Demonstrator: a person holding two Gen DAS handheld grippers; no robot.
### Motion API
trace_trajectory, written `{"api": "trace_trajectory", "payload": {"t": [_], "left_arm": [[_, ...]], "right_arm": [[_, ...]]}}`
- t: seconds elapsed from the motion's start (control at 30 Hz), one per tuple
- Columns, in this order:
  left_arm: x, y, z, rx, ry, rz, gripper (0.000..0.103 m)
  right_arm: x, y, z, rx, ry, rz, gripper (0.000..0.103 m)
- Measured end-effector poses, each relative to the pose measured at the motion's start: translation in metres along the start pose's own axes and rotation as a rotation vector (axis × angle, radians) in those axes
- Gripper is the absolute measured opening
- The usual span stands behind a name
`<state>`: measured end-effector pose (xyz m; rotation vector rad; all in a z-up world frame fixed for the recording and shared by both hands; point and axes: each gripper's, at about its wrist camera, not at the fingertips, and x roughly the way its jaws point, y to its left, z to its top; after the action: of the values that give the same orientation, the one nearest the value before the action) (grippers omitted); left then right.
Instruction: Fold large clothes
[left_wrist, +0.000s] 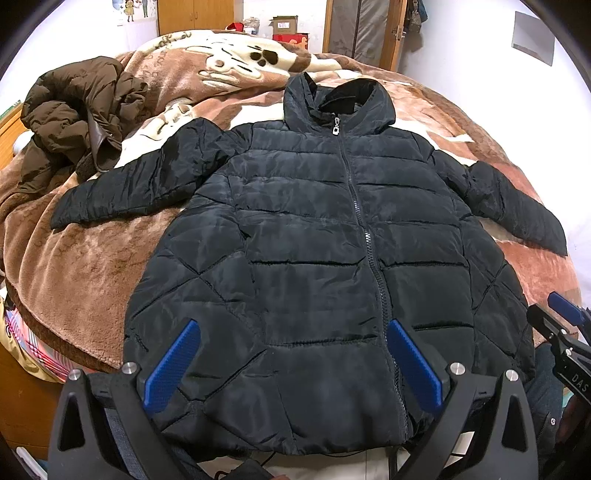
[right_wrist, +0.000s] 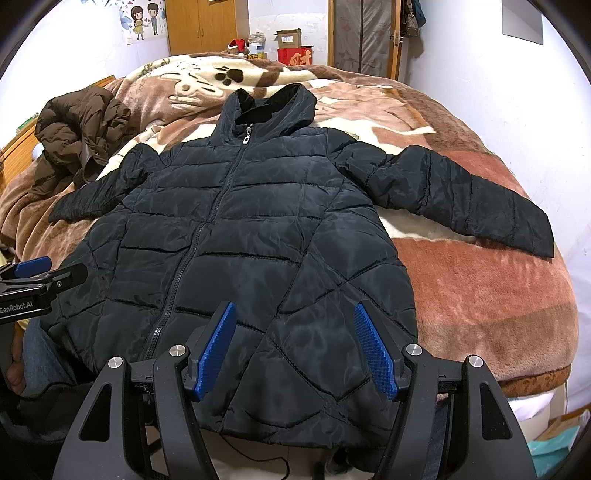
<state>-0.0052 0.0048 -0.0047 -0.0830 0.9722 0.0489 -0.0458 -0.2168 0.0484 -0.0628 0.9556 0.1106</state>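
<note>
Left gripper (left_wrist: 291, 365): blue-padded fingers (left_wrist: 171, 369) spread wide, nothing between them; poised over the hem half on its own side of the zip.

Right gripper (right_wrist: 297, 350): fingers (right_wrist: 216, 349) likewise wide apart and empty, poised over the opposite hem half. Whether either pair touches the cloth cannot be told.

Black jacket (left_wrist: 314, 236): quilted and padded, laid front up on the bed, zip (left_wrist: 364, 236) closed to the collar. Hem nearest the grippers, hanging just over the bed edge; hood (right_wrist: 275, 105) at the far end. Long axis runs from hem to hood, straight away from the person. Both sleeves, left-side sleeve (left_wrist: 136, 184) and right-side sleeve (right_wrist: 469, 199), lie out sideways and slope down toward the near edge.

Blanket (right_wrist: 480, 288): plush brown and cream, covering the bed beneath the jacket.

Brown coat (left_wrist: 77, 114): heaped on the far left of the bed, beside the left-side sleeve, not yet laid out.

Step in hand, as judged: jacket spread flat, folding not begun. The next move probably calls for closing on a sleeve cuff or side edge and carrying it inward across the chest; the puffy filling is likely to spring back, so a deep, firm pinch is advisable.
</note>
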Motion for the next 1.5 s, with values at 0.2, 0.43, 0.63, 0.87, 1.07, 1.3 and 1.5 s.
{"api": "trace_trajectory", "payload": {"t": [0.2,0.43,0.63,0.87,1.07,1.3,1.5], "left_arm": [[0.000,0.000,0.000,0.000,0.001,0.000,0.102],[0.001,-0.001,-0.001,0.001,0.005,0.001,0.102],[0.001,-0.001,0.000,0.001,0.005,0.001,0.102],[0.002,-0.001,-0.001,0.004,0.004,0.005,0.102],[0.004,0.000,0.004,0.004,0.002,0.009,0.102],[0.009,0.009,0.014,-0.008,-0.002,0.014,0.102],[0.019,0.031,0.029,-0.063,-0.016,0.004,0.102]], "right_arm": [[0.000,0.000,-0.001,-0.001,-0.002,-0.001,0.067],[-0.001,0.000,0.000,-0.002,-0.003,-0.001,0.067],[-0.001,0.000,0.000,-0.003,-0.002,0.000,0.067],[0.000,0.000,0.001,-0.003,-0.002,-0.001,0.067],[0.001,0.000,0.003,0.001,-0.005,0.002,0.067],[0.008,0.004,0.011,-0.009,-0.016,0.009,0.067],[0.018,0.009,0.029,-0.027,-0.018,0.046,0.067]]}}
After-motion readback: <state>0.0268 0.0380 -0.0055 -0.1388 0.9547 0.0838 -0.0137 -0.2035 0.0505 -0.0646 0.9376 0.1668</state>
